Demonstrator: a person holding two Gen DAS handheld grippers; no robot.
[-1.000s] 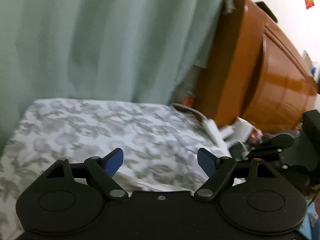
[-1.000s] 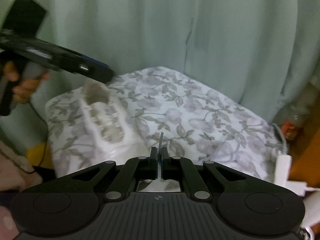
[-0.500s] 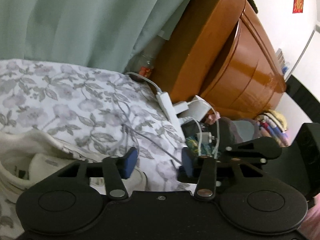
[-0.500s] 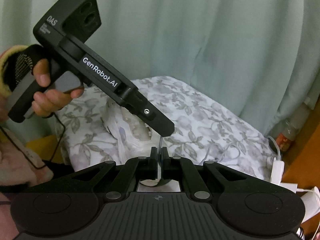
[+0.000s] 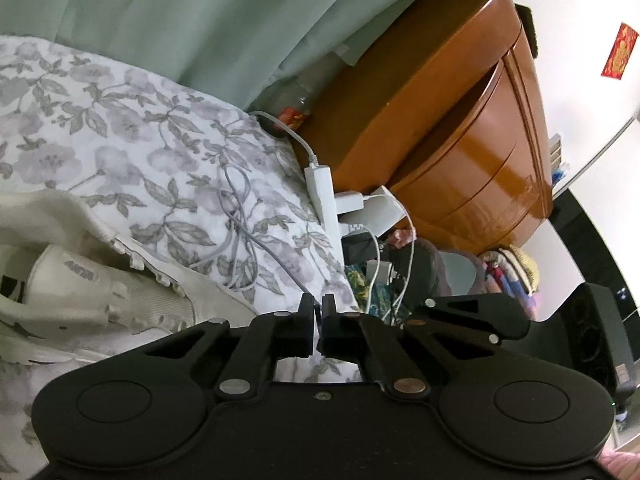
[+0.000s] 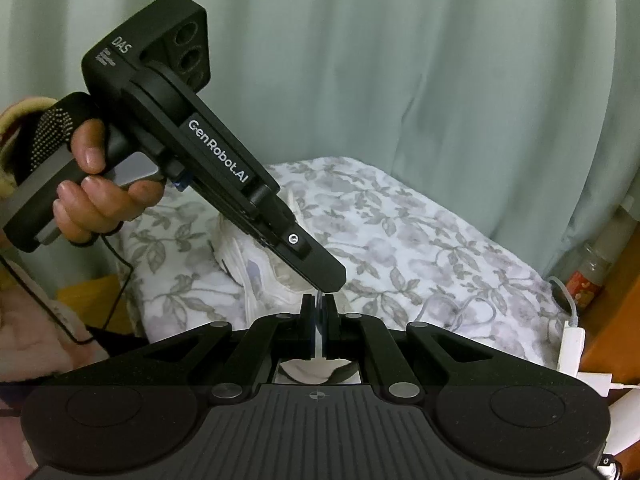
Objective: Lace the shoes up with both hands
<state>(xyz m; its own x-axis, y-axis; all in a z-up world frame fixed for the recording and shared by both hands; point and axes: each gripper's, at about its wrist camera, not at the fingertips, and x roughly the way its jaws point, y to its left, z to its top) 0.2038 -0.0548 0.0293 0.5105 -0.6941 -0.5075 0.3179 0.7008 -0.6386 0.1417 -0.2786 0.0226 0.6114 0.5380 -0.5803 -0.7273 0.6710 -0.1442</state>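
On a flowered bedspread [image 6: 400,224] before a green curtain [image 6: 400,60], the right gripper [image 6: 319,312] pinches the lace tip [image 6: 319,300]; the left gripper [image 5: 317,312], just closed, grips it too. The white shoe [image 5: 92,292] lies beside them, lacing seemingly barely begun.

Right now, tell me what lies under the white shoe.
The shoe rests on a flowered bedspread, gray leaves on white. The cloth right beneath its sole is covered, so anything tucked there can't be seen.
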